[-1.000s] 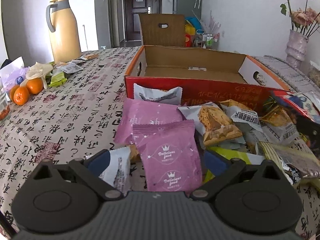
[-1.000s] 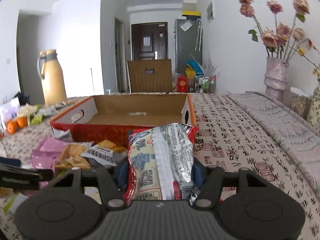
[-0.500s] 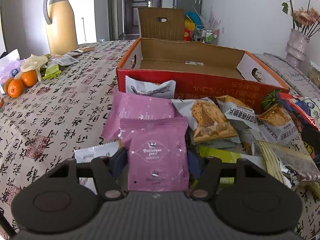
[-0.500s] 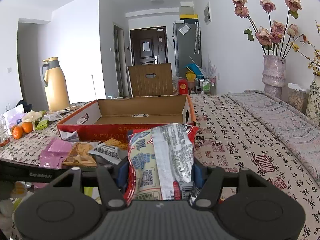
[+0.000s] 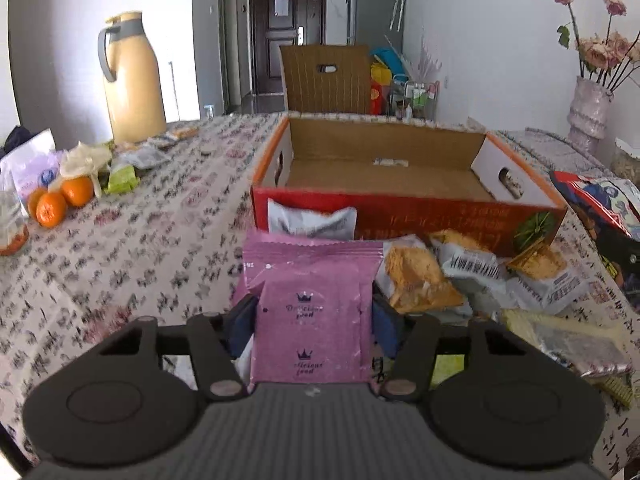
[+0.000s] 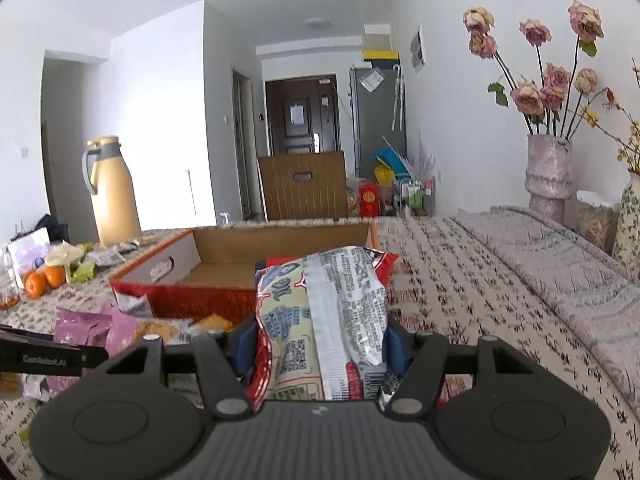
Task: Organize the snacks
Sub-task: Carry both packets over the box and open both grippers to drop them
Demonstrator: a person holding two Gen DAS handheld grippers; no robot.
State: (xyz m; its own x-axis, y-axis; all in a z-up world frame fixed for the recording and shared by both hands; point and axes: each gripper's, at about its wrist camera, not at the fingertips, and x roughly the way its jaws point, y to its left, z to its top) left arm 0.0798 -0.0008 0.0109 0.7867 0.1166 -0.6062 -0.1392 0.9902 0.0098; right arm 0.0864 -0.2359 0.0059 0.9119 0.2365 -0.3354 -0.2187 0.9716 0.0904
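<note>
My left gripper point(image 5: 314, 322) is shut on a purple snack packet point(image 5: 312, 280), which it holds just above the snack pile. Behind it stands an open cardboard box point(image 5: 400, 216) with red outer walls and nothing inside but a small label. A white packet point(image 5: 312, 220) leans on the box's front wall. Cookie packets point(image 5: 420, 280) lie to the right. My right gripper point(image 6: 320, 340) is shut on a red, white and silver snack bag point(image 6: 324, 292), held upright before the box point(image 6: 192, 296). That bag also shows at the right edge of the left wrist view point(image 5: 600, 204).
A patterned cloth covers the table point(image 5: 140, 240). On its far left stand a yellow thermos point(image 5: 132, 80), oranges point(image 5: 60, 200) and small wrappers. A vase of dried roses point(image 6: 548, 172) stands at the right. A brown chair back point(image 5: 324, 80) rises behind the box.
The left gripper's jaws closed on the purple packet and lifted it off the pile. The right gripper kept its bag and tilted up slightly.
</note>
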